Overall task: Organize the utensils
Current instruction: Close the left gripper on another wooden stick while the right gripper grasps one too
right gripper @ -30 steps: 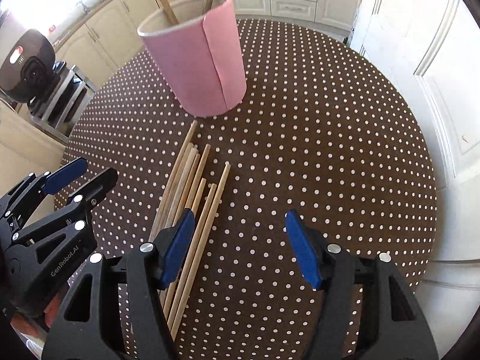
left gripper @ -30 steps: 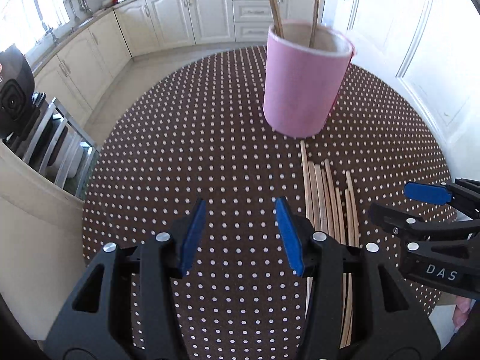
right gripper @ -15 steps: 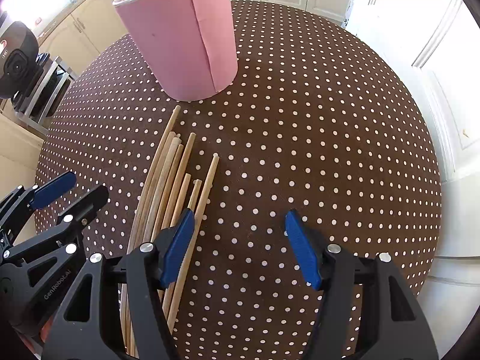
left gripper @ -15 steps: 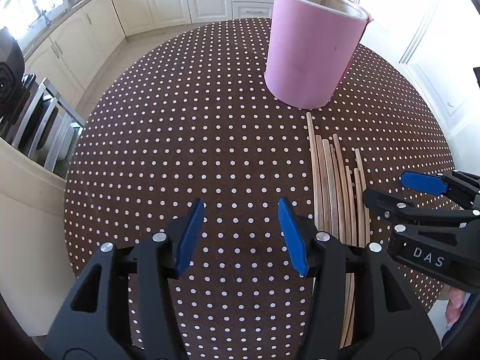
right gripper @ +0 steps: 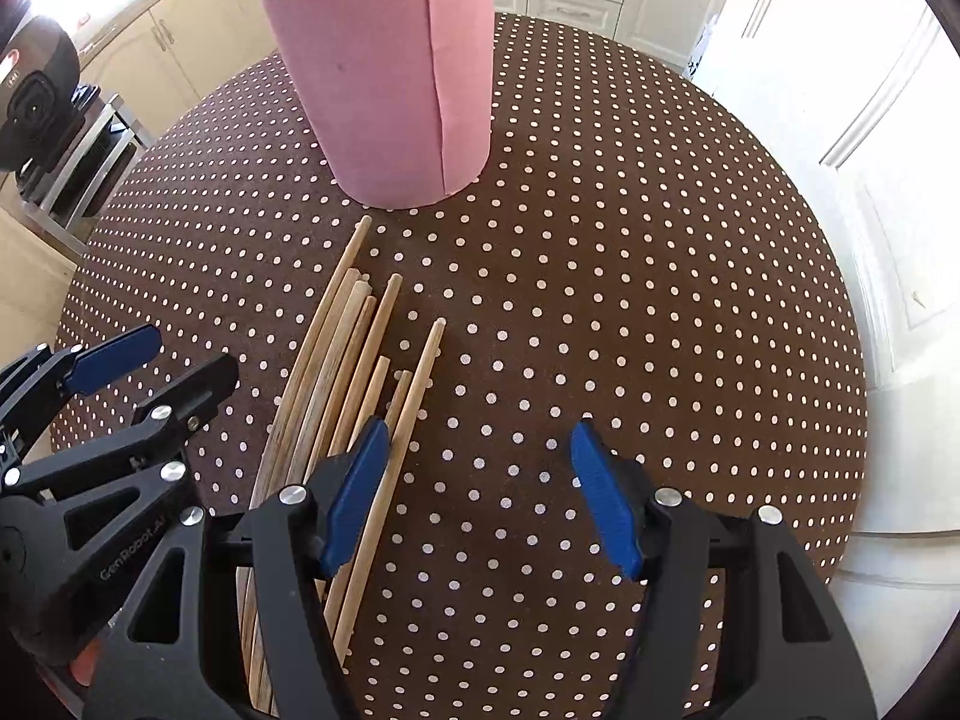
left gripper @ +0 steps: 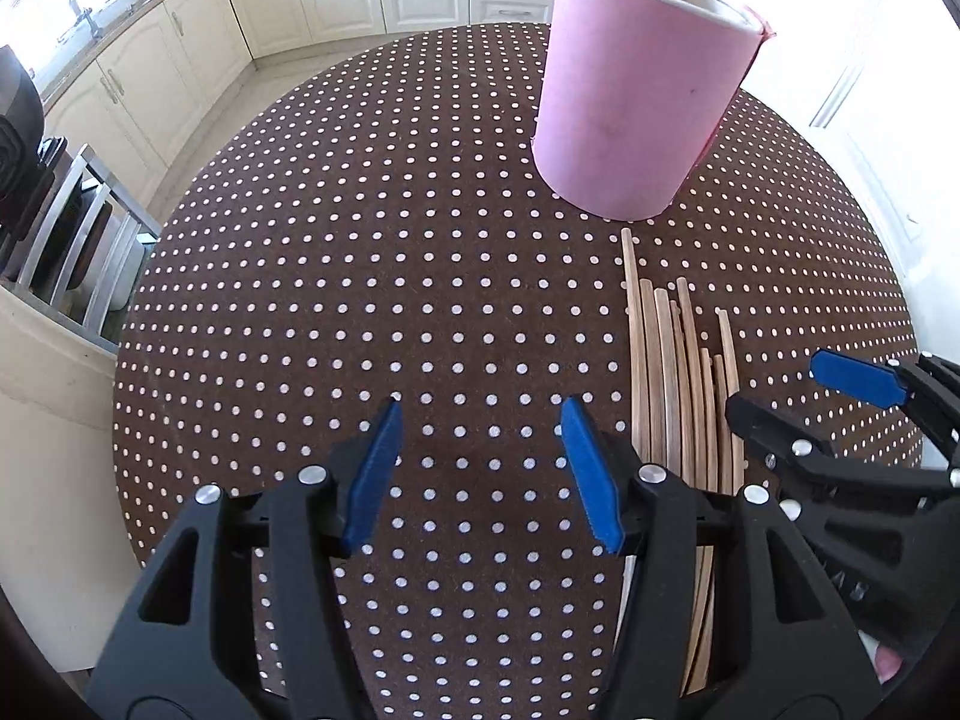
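We count about eight slim, round wooden sticks [right gripper: 336, 372] bundled on the dotted brown tablecloth [right gripper: 600, 276], just below a pink cylindrical holder [right gripper: 390, 90] with two more inside. Our left gripper [left gripper: 480, 468] is opening, our right gripper [right gripper: 474, 486] apart, both empty.

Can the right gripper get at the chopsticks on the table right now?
Probably yes. The right gripper is open and empty, the chopsticks lie bare beside its left finger, and the left gripper hangs off to the side.
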Demonstrator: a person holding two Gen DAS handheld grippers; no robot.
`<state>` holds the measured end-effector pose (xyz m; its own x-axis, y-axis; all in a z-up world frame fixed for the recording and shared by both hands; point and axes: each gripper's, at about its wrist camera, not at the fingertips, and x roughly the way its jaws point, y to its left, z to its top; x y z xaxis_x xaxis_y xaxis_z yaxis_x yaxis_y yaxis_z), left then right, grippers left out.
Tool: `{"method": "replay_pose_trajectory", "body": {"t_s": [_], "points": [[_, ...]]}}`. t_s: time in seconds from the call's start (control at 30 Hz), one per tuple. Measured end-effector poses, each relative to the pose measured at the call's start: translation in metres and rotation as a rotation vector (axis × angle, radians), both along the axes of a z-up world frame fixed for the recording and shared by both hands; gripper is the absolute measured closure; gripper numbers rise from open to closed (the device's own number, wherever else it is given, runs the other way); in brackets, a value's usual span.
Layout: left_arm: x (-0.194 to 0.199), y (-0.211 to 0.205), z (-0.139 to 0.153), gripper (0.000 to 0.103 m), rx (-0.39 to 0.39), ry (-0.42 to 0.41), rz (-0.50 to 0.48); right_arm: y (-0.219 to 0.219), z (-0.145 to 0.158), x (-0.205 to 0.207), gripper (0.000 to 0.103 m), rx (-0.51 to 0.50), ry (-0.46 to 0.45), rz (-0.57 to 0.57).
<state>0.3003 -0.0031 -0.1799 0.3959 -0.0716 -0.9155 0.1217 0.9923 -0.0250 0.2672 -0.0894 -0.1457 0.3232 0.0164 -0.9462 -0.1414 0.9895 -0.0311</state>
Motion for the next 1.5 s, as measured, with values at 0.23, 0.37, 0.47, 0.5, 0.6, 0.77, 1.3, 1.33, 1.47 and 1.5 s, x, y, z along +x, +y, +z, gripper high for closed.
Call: {"method": "replay_pose_trajectory", "body": {"t_s": [0.23, 0.37, 0.47, 0.5, 0.6, 0.77, 1.3, 1.33, 1.47, 1.5], "points": [[0.012, -0.011, -0.006, 0.048, 0.022, 0.005, 0.006, -0.006, -0.003, -0.001, 0.043, 0.028, 0.005, -0.027], [0.018, -0.015, -0.007, 0.048, 0.02, 0.016, 0.002, -0.014, -0.003, -0.001, 0.043, 0.026, 0.018, -0.029], [0.023, -0.02, -0.007, 0.048, 0.012, 0.036, -0.017, -0.02, -0.003, 0.001, 0.043, 0.039, 0.035, -0.03], [0.024, -0.021, -0.007, 0.048, 0.002, 0.045, -0.021, -0.022, -0.003, 0.001, 0.043, 0.041, 0.038, -0.03], [0.028, -0.018, -0.004, 0.048, -0.046, 0.068, -0.019, -0.027, -0.002, 0.0, 0.043, 0.048, 0.041, -0.032], [0.037, -0.014, 0.001, 0.048, -0.129, 0.104, -0.026, -0.029, 0.0, -0.002, 0.043, 0.038, 0.04, -0.023], [0.046, -0.051, -0.013, 0.048, -0.053, 0.095, -0.051, -0.03, 0.002, -0.01, 0.043, 0.042, 0.048, -0.016], [0.045, -0.045, -0.013, 0.048, -0.05, 0.094, -0.054, -0.03, 0.002, -0.011, 0.043, 0.04, 0.047, -0.015], [0.042, -0.042, -0.014, 0.049, -0.034, 0.099, -0.062, -0.024, 0.0, -0.013, 0.043, 0.015, 0.04, 0.014], [0.042, -0.046, -0.015, 0.049, -0.011, 0.086, -0.059, -0.022, 0.0, -0.014, 0.046, 0.003, 0.036, 0.023]]}}
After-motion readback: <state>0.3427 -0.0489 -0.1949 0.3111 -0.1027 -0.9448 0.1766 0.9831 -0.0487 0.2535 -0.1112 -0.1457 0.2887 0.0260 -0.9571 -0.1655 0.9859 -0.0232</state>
